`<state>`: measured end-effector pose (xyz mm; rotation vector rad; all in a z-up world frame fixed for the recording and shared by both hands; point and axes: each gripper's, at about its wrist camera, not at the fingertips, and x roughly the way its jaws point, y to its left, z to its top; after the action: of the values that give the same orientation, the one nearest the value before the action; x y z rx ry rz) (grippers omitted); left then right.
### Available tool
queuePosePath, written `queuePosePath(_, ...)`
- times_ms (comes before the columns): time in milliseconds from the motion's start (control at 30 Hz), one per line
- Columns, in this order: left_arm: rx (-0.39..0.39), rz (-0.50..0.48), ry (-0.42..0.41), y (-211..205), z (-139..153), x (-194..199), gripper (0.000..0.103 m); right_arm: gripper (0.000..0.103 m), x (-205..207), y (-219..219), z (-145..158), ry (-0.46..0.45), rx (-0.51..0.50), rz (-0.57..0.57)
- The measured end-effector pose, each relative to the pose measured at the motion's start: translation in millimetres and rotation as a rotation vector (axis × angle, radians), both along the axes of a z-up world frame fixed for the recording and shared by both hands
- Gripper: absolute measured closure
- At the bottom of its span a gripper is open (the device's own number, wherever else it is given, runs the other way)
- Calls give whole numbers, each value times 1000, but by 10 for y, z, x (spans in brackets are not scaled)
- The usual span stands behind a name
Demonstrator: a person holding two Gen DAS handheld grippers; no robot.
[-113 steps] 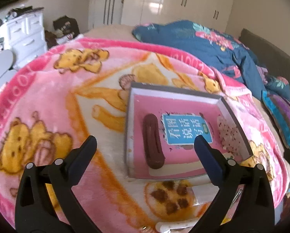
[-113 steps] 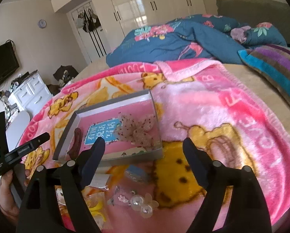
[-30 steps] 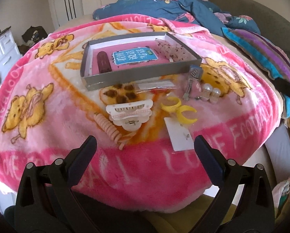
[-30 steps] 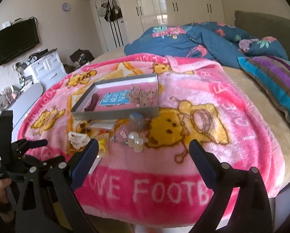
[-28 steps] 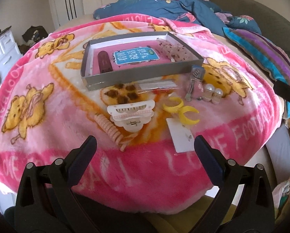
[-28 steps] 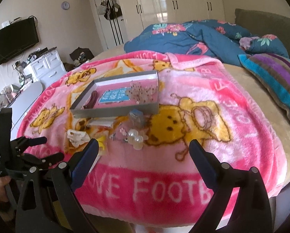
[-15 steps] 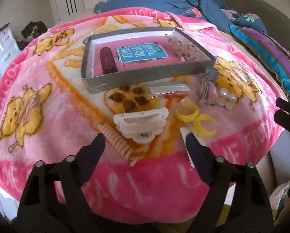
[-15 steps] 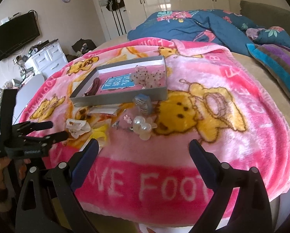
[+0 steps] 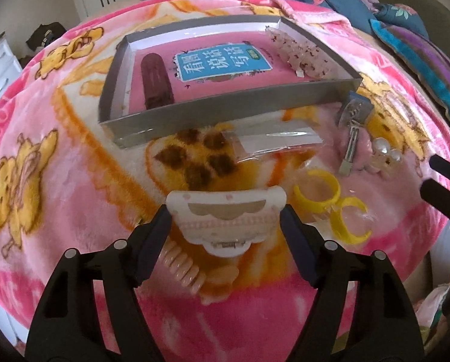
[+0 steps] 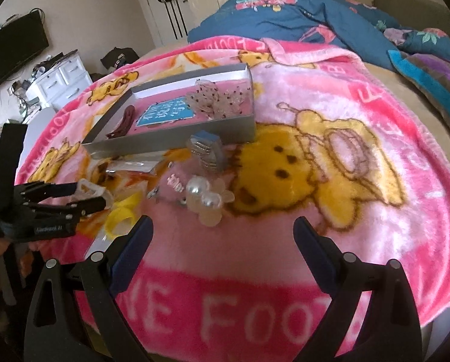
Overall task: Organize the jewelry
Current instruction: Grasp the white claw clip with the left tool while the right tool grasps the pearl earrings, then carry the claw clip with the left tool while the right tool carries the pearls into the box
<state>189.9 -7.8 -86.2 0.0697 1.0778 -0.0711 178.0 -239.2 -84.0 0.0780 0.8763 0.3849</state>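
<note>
The left tool (image 9: pixel 225 220) points down at the pink blanket (image 9: pixel 74 157) on the bed, and the white claw clip (image 9: pixel 225 220) lies right between its two fingers. The jaws have just been closing in on the clip; the tips stand close at each end of it, approx. touching, but I cannot tell if the pads press already. A pink coil hair tie (image 9: pixel 181 267) lies just beside the clip, partly under the left finger.

Behind the clip is a clear plastic bag (image 9: pixel 273 141), then the grey tray (image 9: pixel 225 111) w/ a dark brown clip (image 9: pixel 157 80), a blue card (image 9: pixel 221 61) and a speckled clip (image 9: pixel 300 52) inside. To the right of the white clip lie two yellow rings (image 9: pixel 318 194), and further right a metal barrette (image 9: pixel 350 147) and a pearl clip (image 9: pixel 386 154).

The right tool (image 10: pixel 223 229) is wide open and holds nothing, above the blanket near the bed edge. The pearl clip lies just ahead of its tips, not between them. In the right view the left tool is at the far left, down at the white clip.
</note>
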Motion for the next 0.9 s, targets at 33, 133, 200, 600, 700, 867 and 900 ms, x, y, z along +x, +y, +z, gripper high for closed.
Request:
queuePosePath(33,0,-2,3,-5,-12,17,40,18,57,17,-42,15,-7,-4)
queuePosePath(133,6,-14,6,-34,-41,67,41,29,196,95,-143,44,-10,21)
queuePosePath(200,13,-25,0,-67,-39,96,41,35,260,126,-187,54,-12,28)
queuePosePath(600,-53,-37,-9,-13,-3,186,41,62,380,162,-269,68,82,45)
queuePosePath(700,-74,-35,-20,18,37,170,41,62,317,65,-242,64,100,21)
queuePosePath(867,-110,-27,-60,94,199,132,41,62,189,-151,-118,30,97,-26)
queuePosePath(900,-117,-24,-71,113,248,124,41,62,168,-194,-91,24,100,-35)
